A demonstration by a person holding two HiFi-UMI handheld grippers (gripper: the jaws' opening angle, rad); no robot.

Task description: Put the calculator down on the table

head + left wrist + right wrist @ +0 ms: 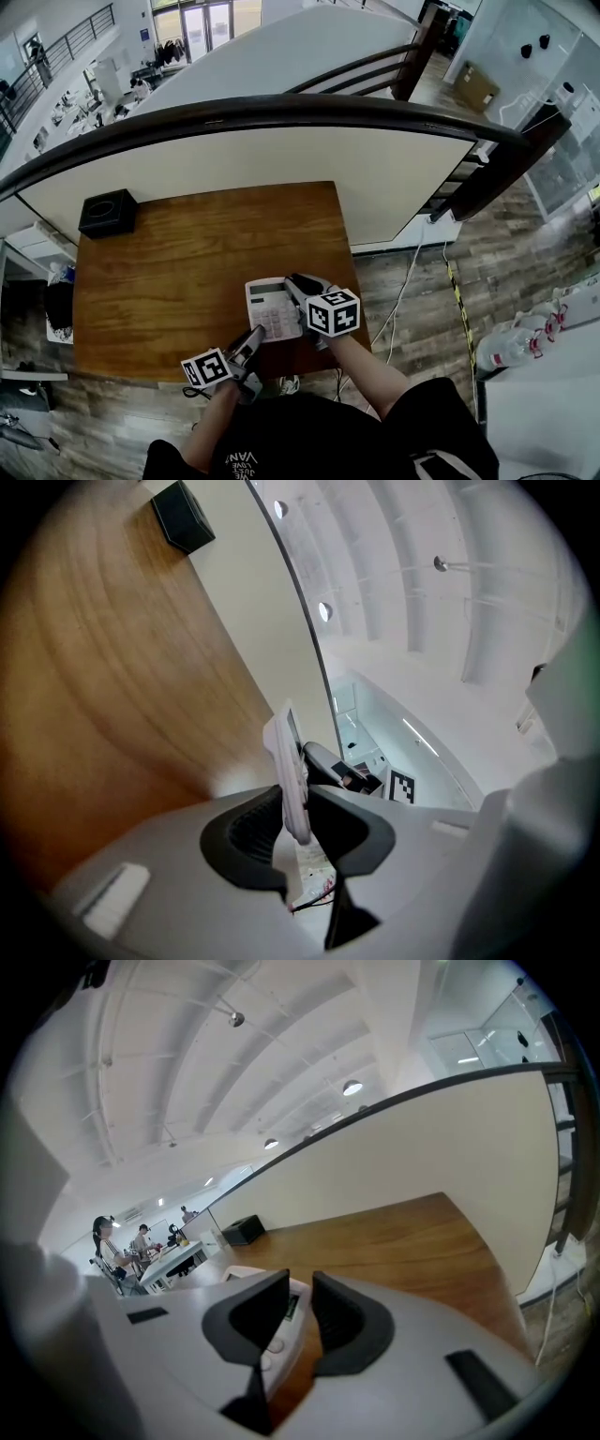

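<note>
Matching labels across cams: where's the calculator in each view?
Head view: calculator low centre, at the near edge of the table.
Left gripper view: calculator centre, edge-on, between the left gripper tongs.
Right gripper view: calculator low centre, between the right gripper tongs.
Shared landmark: black box on the table's far corner.

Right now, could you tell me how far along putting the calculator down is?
Done: the calculator is over the near edge of the table. In hand: the left gripper clamps it; its edge sits between the right gripper's jaws. Left: setting it flat and letting go; contact with the wood is unclear.
</note>
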